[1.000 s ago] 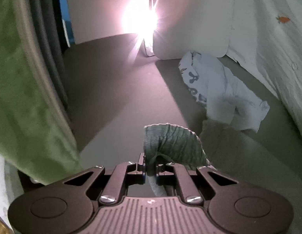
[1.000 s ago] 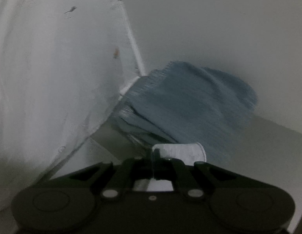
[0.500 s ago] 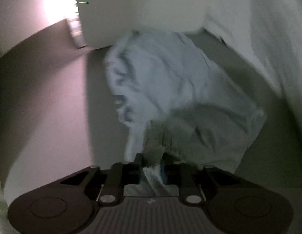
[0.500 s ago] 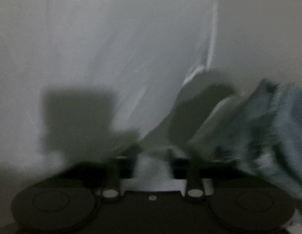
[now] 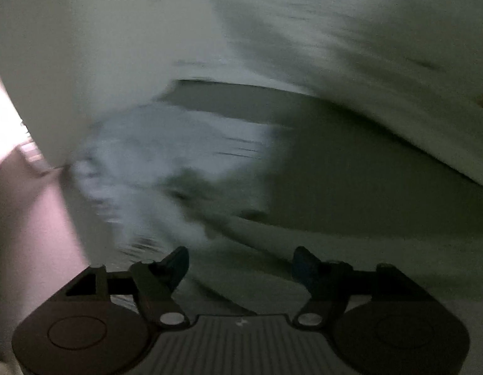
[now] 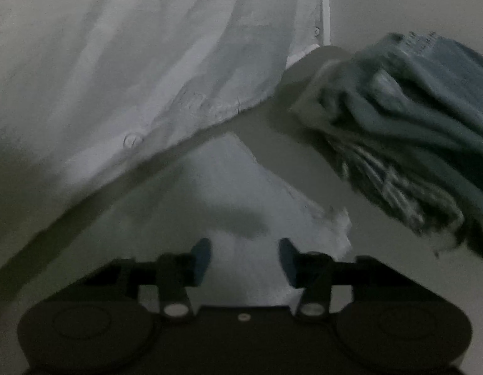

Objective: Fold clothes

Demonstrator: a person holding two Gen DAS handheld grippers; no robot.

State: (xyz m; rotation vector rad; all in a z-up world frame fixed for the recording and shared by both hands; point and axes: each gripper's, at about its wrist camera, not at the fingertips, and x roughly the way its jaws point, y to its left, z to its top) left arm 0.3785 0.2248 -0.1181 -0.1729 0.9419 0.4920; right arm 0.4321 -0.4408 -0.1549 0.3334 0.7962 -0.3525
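The light grey-blue garment (image 5: 166,162) lies blurred on the surface ahead of my left gripper (image 5: 241,265), which is open and empty, just behind the cloth's near edge. In the right wrist view a pale corner of that garment (image 6: 241,200) lies flat between and ahead of the fingers of my right gripper (image 6: 244,259), which is open and not clamped on it. A folded blue-grey cloth (image 6: 410,131) sits to the right.
A large white buttoned shirt (image 6: 122,72) lies spread at the left of the right wrist view and shows at the upper right of the left wrist view (image 5: 381,47). A white panel (image 5: 69,62) stands at the left.
Both grippers have opened and let go of the garment they were pinching. The garment has dropped onto the surface. Both views swung; the left one is motion-blurred.
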